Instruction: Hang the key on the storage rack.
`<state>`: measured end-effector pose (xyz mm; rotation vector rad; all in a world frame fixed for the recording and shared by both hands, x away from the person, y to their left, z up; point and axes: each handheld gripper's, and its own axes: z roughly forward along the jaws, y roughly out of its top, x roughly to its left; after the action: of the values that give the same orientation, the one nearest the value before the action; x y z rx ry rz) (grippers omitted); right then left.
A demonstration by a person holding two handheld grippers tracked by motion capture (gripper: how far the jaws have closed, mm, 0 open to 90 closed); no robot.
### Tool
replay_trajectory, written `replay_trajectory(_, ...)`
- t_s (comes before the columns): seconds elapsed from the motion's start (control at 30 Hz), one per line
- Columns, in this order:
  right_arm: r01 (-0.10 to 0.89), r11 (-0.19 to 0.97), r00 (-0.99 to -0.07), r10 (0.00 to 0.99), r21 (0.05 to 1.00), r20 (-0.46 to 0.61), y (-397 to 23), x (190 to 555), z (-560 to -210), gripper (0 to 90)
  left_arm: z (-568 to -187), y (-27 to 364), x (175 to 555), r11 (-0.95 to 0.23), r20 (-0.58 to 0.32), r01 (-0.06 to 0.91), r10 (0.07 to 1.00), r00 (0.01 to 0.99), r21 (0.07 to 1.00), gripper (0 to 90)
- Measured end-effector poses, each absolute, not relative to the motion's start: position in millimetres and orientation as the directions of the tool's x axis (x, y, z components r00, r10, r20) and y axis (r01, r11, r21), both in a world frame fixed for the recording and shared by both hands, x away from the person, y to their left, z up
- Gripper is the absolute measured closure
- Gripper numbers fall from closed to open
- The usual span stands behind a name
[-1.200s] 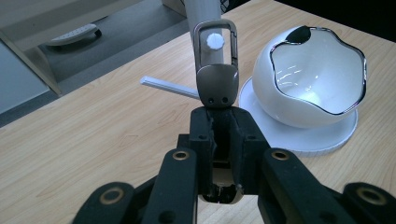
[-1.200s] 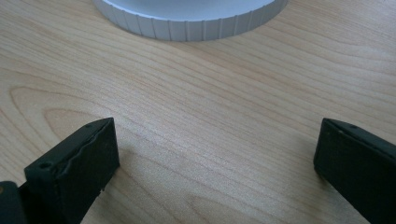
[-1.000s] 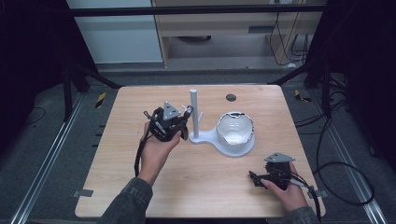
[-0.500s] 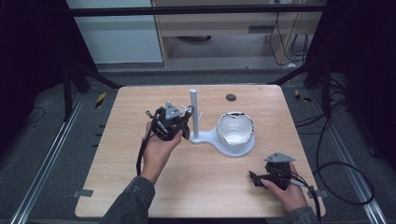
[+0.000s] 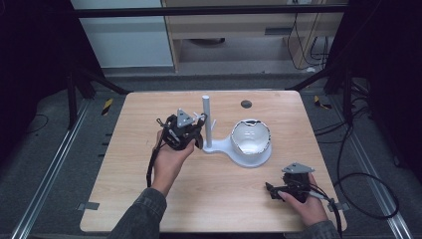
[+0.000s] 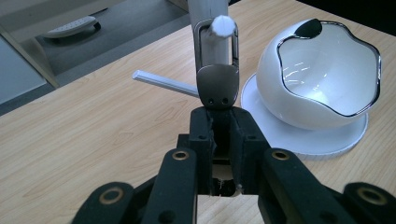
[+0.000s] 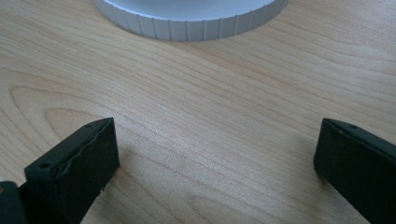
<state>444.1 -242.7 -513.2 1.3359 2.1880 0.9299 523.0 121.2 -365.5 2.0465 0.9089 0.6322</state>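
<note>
While the left gripper's fingers (image 6: 219, 126) clench the stiff, light metal loop (image 6: 216, 70) by its tab, hooked on a peg (image 6: 222, 25), the right gripper (image 7: 215, 154) rests released.

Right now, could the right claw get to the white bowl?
Probably yes. The right claw rests open on the table, holding nothing, and only bare wood lies between it and the white bowl on its stand. The left claw, busy at the post, isn't in the way.

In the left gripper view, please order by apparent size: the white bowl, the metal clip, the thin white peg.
1. White bowl, clearly largest.
2. Metal clip, held in the left gripper.
3. Thin white peg, though it lies farther off, so this rank is unsure.
</note>
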Motion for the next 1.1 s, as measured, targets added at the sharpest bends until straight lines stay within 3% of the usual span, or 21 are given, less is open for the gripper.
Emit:
replay_trajectory(0.7,0.613,0.321,-0.458,0.889,0.722,-0.006,-242.8,444.0,-513.3,0.4,-370.1,117.2,526.6,-0.415,0.101,0.39,0.781,0.617,0.822,79.4)
replay_trajectory(1.1,0.613,0.321,-0.458,0.889,0.722,-0.006,-242.8,444.0,-513.3,0.4,-366.4,122.4,521.3,-0.396,0.102,0.372,0.787,0.608,0.84,74.1)
